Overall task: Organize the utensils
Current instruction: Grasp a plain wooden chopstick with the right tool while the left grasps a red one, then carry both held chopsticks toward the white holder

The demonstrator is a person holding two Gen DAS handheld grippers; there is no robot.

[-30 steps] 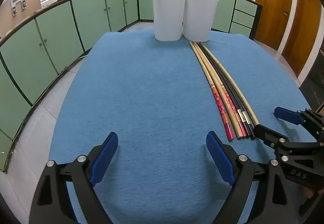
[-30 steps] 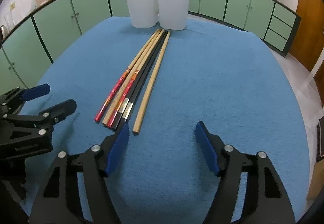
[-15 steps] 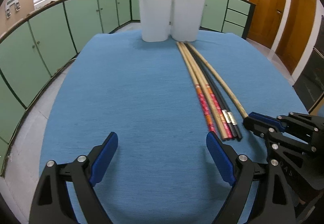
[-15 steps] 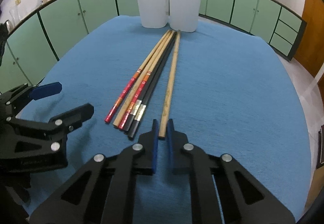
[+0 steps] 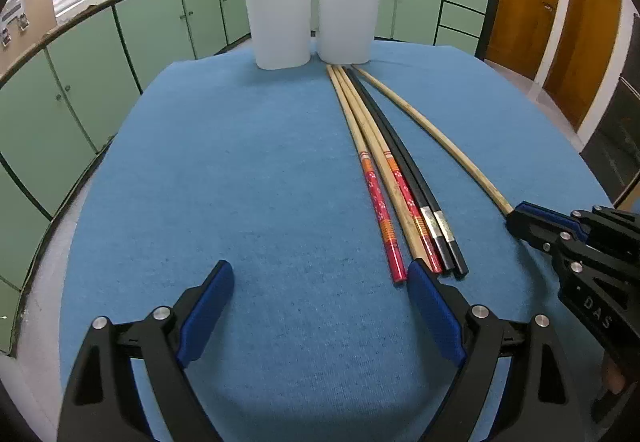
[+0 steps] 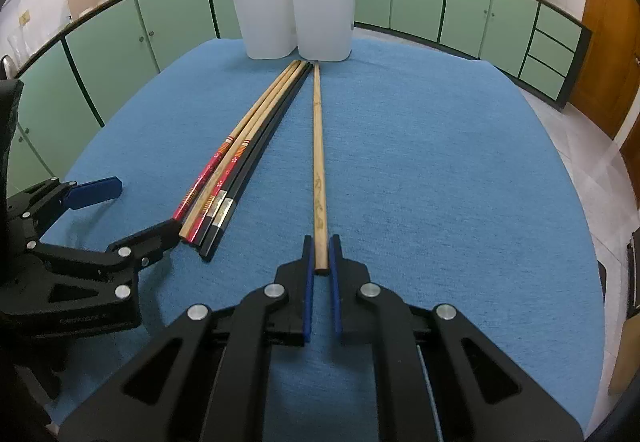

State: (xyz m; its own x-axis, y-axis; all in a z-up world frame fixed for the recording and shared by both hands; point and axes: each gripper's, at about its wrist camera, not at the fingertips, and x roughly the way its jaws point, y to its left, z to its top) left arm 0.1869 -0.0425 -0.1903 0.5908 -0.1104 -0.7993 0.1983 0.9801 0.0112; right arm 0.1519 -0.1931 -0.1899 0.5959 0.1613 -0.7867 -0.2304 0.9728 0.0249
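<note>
The right gripper (image 6: 319, 256) has just closed its fingers on the plain chopstick (image 6: 318, 146), pulling it from the bundle (image 5: 394, 178) mid-table. The left gripper (image 5: 320, 302) stays open. Next, probably a cup (image 6: 323, 14).

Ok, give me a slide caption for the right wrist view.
Right claw shut on plain wooden chopstick, apart from five bundled chopsticks before two white holders.

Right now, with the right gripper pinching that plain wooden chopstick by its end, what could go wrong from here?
The right gripper grips only the near end of the plain wooden chopstick, so it may pivot or slip when lifted. Its far tip sits close to the right white cup and could nudge it. The bundle of chopsticks lies just beside and could get swept out of line.
</note>
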